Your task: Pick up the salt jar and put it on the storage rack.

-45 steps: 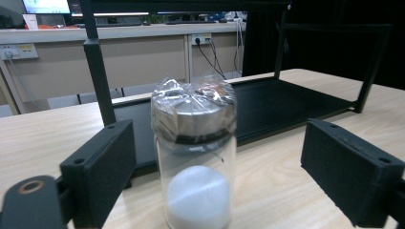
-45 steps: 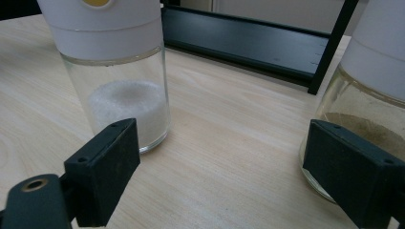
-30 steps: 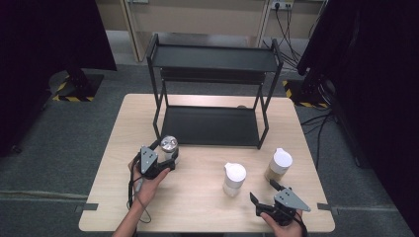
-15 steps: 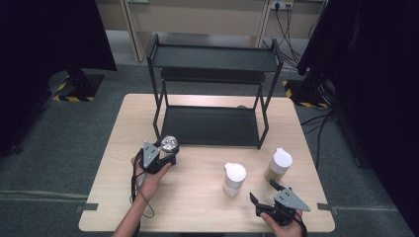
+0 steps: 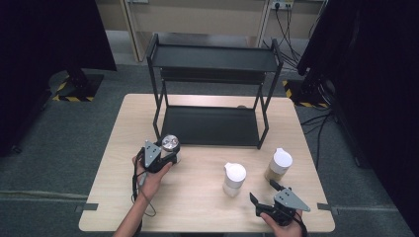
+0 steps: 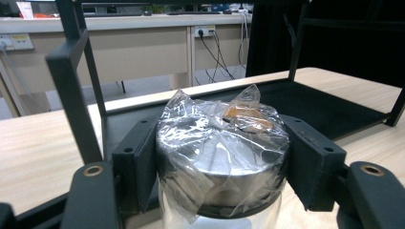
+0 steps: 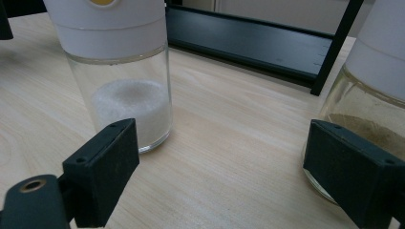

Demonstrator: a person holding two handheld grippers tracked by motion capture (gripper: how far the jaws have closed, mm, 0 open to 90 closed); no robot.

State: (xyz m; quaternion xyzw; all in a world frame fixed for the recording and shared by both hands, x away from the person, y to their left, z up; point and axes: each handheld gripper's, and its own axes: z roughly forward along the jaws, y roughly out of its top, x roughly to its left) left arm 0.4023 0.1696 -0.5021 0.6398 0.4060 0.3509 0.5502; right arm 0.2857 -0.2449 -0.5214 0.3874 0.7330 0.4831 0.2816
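Table [image 5: 197, 197]: black rack [image 5: 212, 89] at rear | left gripper [image 5: 165, 153] jaws just closed, clamped on plastic-wrapped steel-lidded jar [image 6: 222, 143] by rack's front-left leg | right gripper [image 5: 269, 193] agape, empty, between two white-capped shakers | risk: loose film probably slippery, jar could slide or clip the rack leg if lifted.

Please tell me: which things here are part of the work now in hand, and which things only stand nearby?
In the work:
- left gripper, its jaws just closed on the jar
- jar with a metal lid under plastic film

Standing by:
- right gripper, open, holding nothing
- jar of white grains
- jar of brown powder
- black shelf rack
- table
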